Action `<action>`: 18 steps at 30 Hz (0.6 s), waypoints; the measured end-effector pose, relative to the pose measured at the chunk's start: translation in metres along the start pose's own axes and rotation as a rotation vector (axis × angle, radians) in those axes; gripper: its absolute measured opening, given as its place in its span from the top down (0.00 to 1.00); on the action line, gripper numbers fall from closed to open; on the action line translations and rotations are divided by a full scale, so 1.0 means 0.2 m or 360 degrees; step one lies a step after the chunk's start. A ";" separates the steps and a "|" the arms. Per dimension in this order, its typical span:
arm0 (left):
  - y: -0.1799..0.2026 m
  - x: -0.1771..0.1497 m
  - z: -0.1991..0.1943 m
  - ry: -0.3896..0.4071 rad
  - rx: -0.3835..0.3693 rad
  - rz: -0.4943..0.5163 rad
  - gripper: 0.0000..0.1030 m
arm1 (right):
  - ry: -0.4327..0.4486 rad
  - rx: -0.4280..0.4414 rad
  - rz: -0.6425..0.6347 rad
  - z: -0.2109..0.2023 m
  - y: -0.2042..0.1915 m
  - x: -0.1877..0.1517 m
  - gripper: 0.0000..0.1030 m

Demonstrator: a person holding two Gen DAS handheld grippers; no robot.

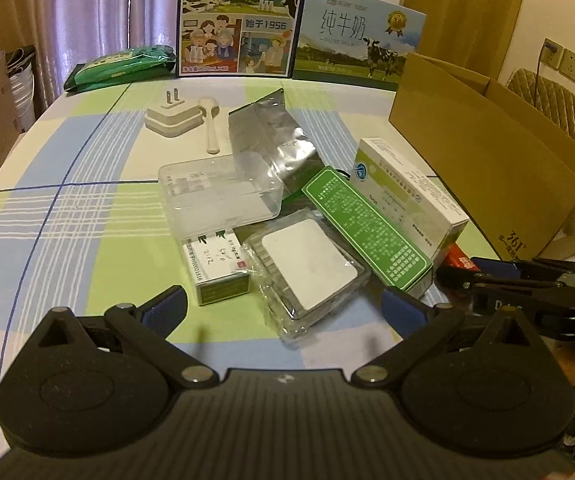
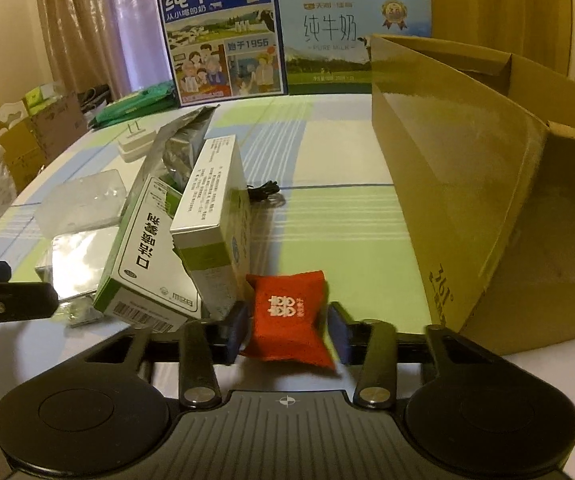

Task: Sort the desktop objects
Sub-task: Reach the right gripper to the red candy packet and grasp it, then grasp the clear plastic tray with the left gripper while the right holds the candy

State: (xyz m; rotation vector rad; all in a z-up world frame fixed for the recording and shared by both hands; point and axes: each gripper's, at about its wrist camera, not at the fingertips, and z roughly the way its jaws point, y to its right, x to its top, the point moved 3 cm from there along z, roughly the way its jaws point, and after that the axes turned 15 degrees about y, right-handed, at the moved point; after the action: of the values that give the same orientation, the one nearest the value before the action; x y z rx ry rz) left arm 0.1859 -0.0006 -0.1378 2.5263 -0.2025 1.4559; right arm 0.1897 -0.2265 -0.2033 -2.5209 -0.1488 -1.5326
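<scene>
A red pillow-shaped packet point(image 2: 287, 312) with a white emblem lies on the checked tablecloth point(image 2: 327, 220). My right gripper point(image 2: 287, 332) is shut on it, with the blue pads point(image 2: 234, 332) pressing both of its sides. An open cardboard box point(image 2: 467, 184) stands just to its right. My left gripper point(image 1: 283, 306) is open low over the table. A clear plastic packet with a white card point(image 1: 307, 268) lies between and just past its fingertips. The right gripper point(image 1: 527, 284) shows at that view's right edge beside a bit of the red packet point(image 1: 461, 260).
A pile sits mid-table: a green medicine box point(image 1: 367, 232), a white medicine box point(image 1: 411, 188), a clear plastic case point(image 1: 219, 192), a small white box point(image 1: 219, 272) and a silver foil bag point(image 1: 267, 136). A charger plug point(image 1: 171, 118), a white spoon point(image 1: 211, 128) and milk cartons point(image 1: 239, 20) stand farther back.
</scene>
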 end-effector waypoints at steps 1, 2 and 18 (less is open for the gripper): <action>0.00 0.00 0.01 -0.0001 0.0000 0.0004 0.02 | 0.0000 -0.0001 -0.0001 0.00 0.00 0.00 0.69; 0.00 0.00 0.01 -0.0001 0.0001 0.0012 0.02 | 0.0000 0.0004 0.0005 0.00 0.01 0.00 0.70; 0.19 -0.02 0.15 0.0043 -0.0188 0.0788 0.03 | -0.0010 0.0012 -0.0002 -0.03 0.01 0.00 0.76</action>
State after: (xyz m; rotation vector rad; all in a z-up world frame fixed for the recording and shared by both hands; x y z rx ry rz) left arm 0.2004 -0.0458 -0.1507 2.4632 -0.9354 1.5770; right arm 0.1855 -0.2286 -0.2010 -2.5204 -0.1566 -1.5219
